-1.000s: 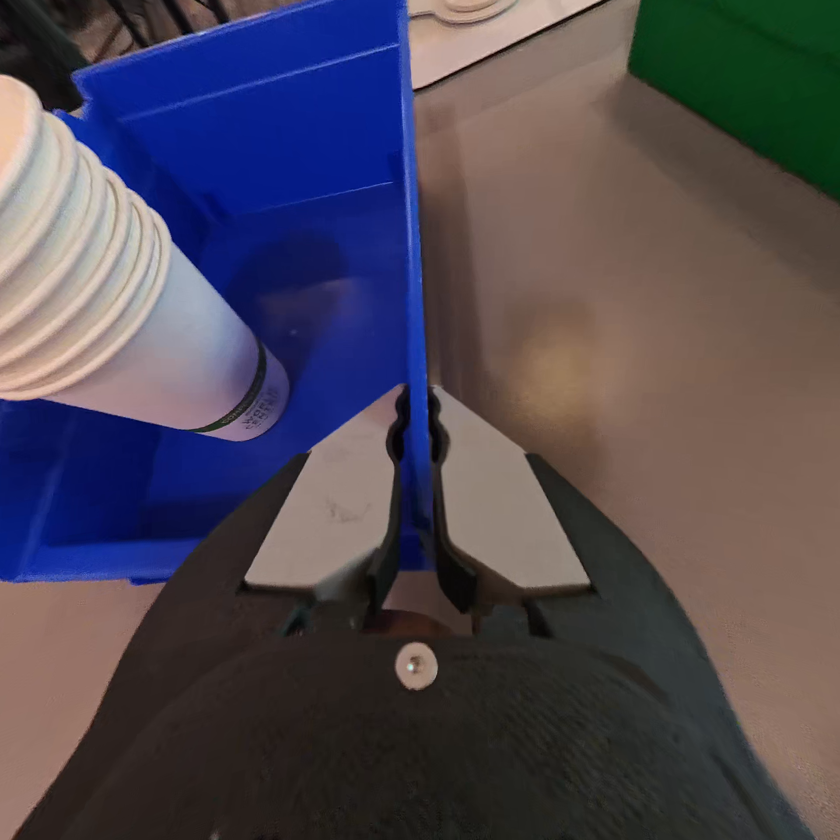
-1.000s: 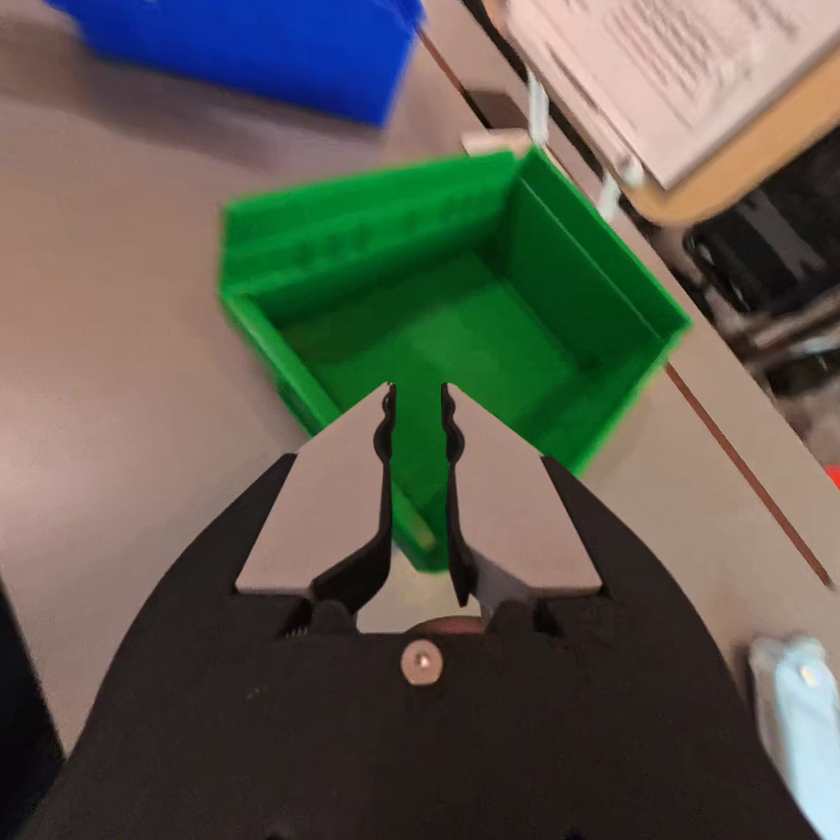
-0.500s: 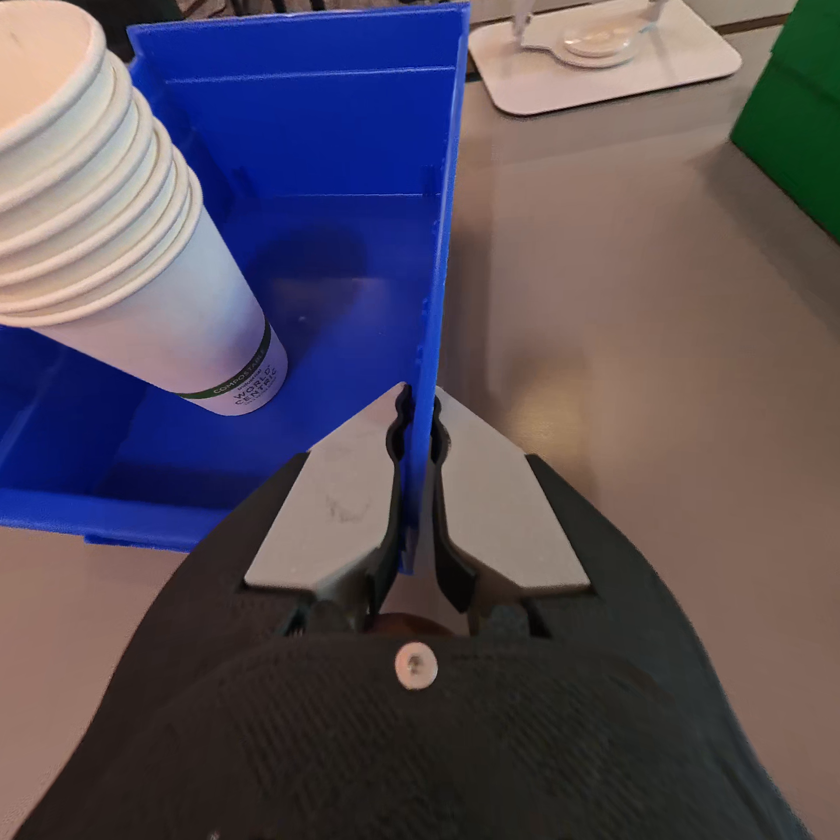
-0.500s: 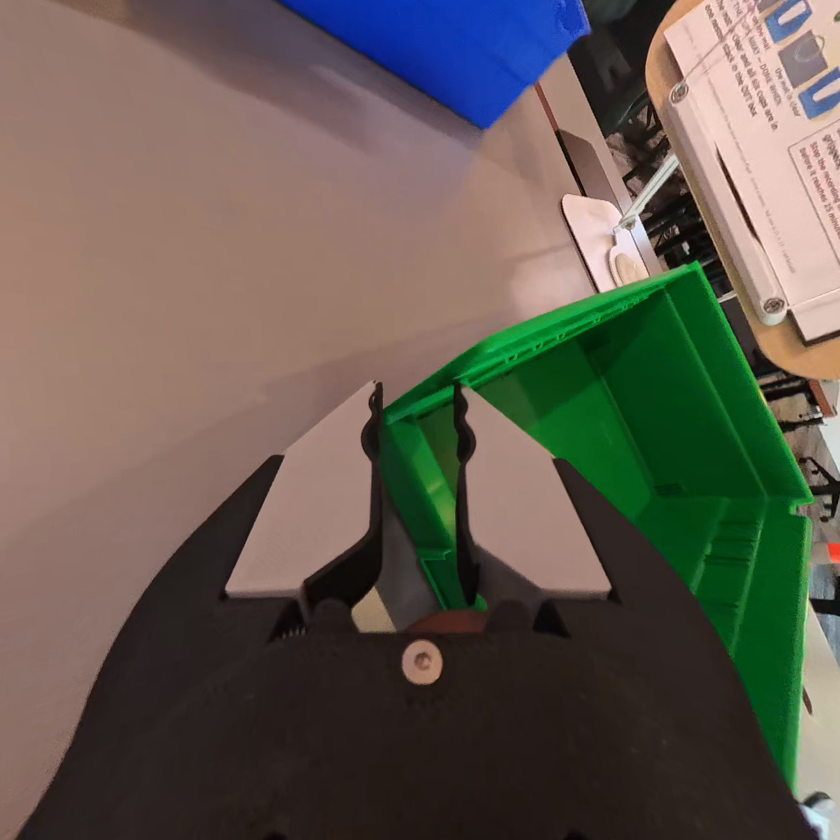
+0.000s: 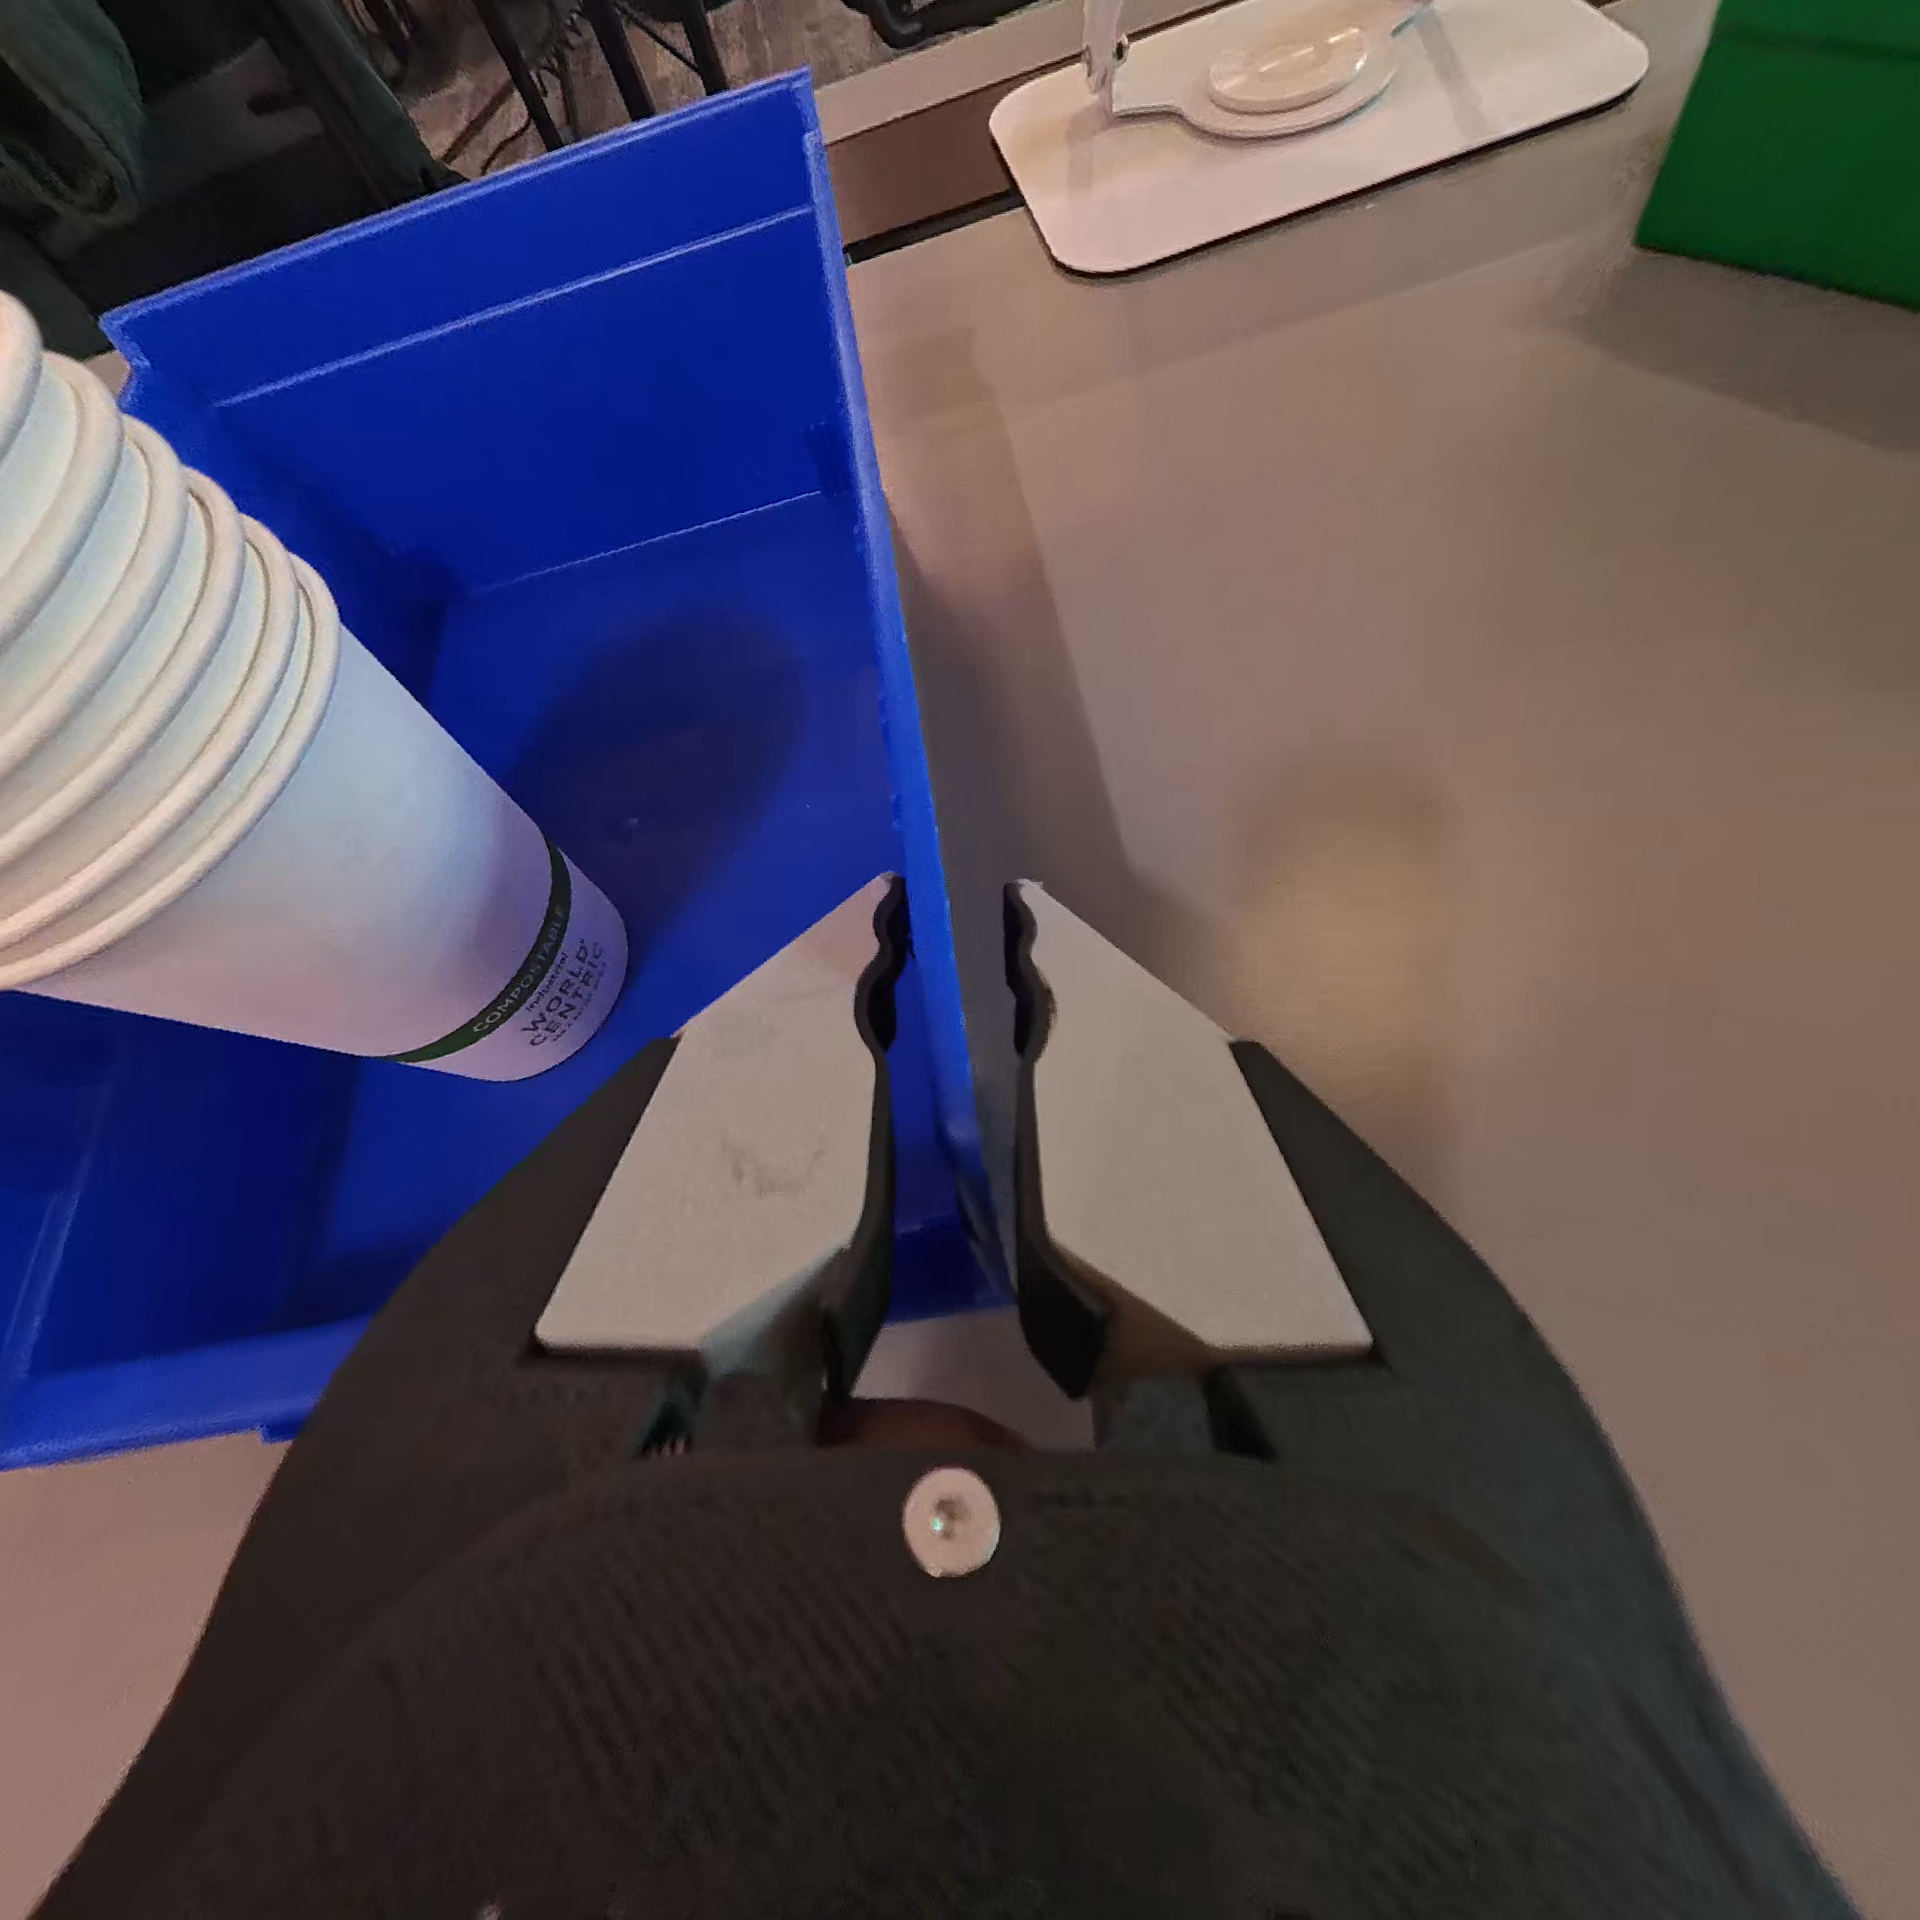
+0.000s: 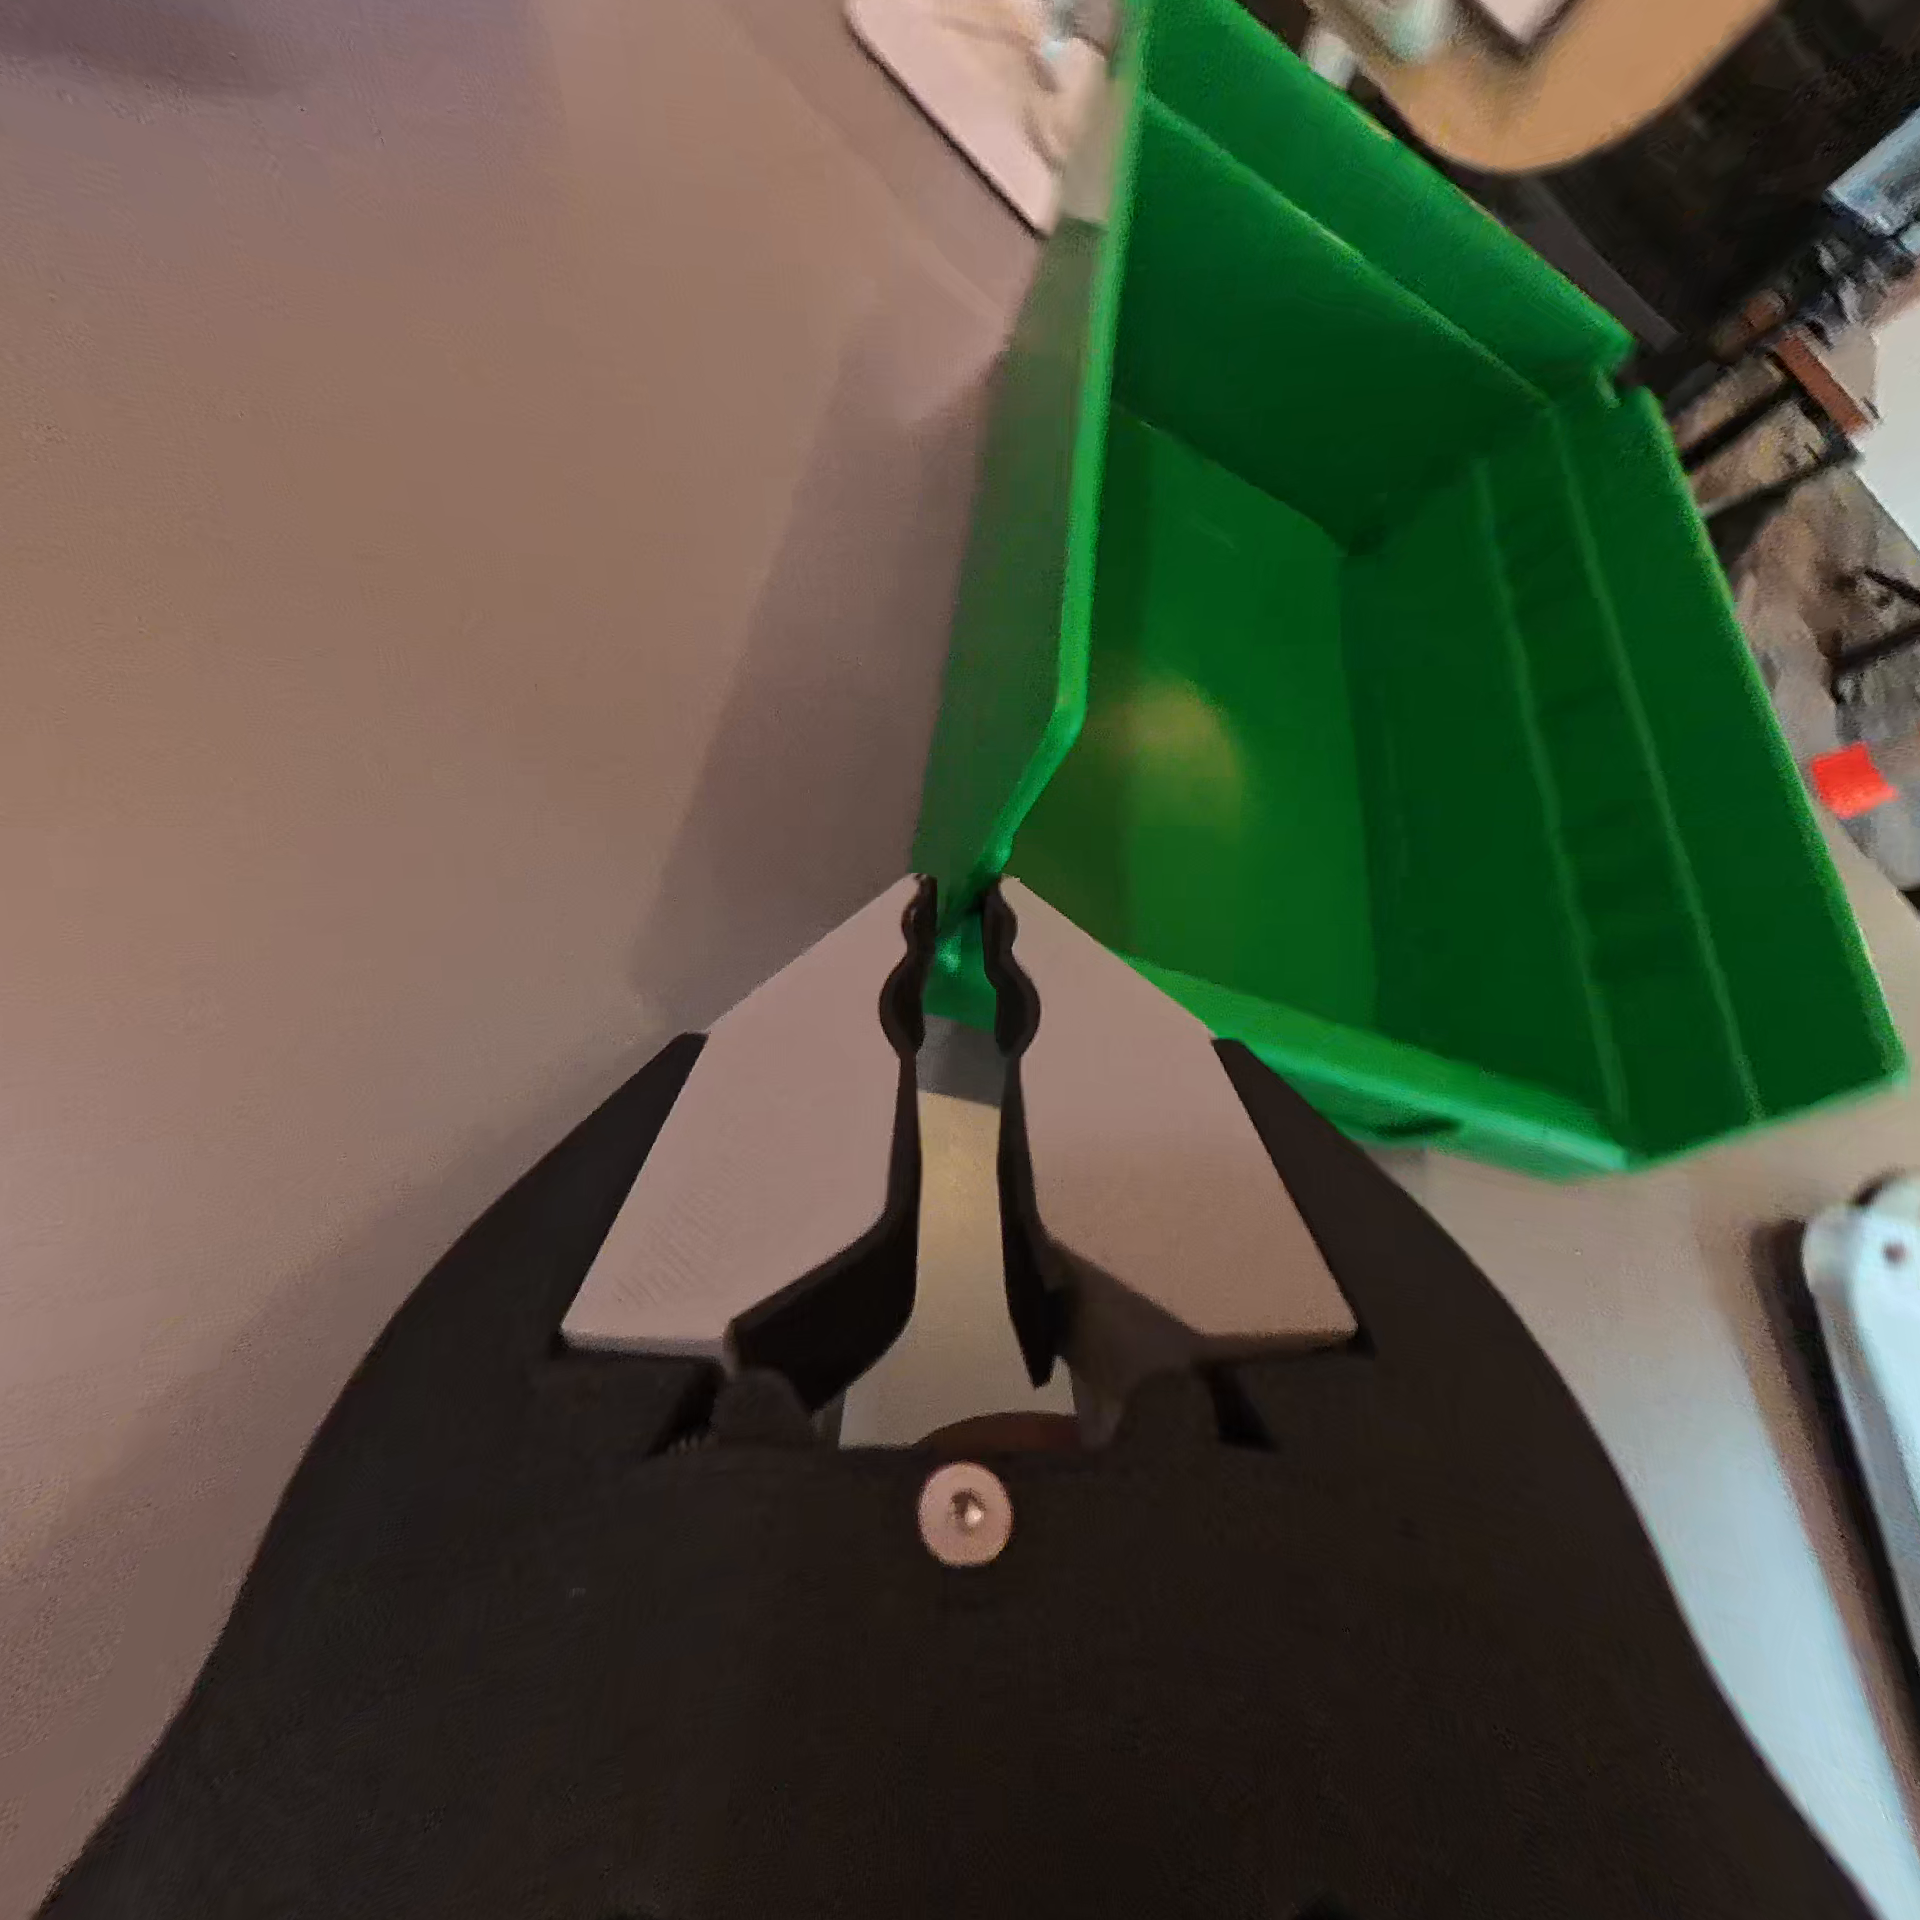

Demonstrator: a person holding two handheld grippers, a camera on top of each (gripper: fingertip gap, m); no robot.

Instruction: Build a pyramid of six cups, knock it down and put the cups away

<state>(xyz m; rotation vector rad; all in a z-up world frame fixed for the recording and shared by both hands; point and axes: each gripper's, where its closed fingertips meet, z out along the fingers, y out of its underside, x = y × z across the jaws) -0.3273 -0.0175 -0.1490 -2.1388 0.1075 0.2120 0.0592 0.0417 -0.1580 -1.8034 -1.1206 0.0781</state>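
Observation:
A stack of several nested white paper cups (image 5: pixel 208 790) leans inside the blue bin (image 5: pixel 582 343), base down on its floor. My left gripper (image 5: pixel 958 888) straddles the bin's right wall near its front corner. Its jaws stand apart, with a gap between the right finger (image 5: pixel 1132 1091) and the wall. In the right wrist view, my right gripper (image 6: pixel 958 883) is shut on the near corner of the empty green bin (image 6: pixel 1299 312), pinching its rim. No loose cups show on the table.
A white flat pad with a clear stand (image 5: pixel 1320 135) lies at the table's far edge, between the two bins. The green bin also shows at the far right of the left wrist view (image 5: pixel 1808 156). A white object (image 6: pixel 1870 1351) lies right of my right gripper. The grippers' ends are close to 40 cm from one another.
My left gripper's jaws have opened off the blue bin's wall. My right gripper has come down onto the green bin's corner and shut on it, and the bin has swung in its view.

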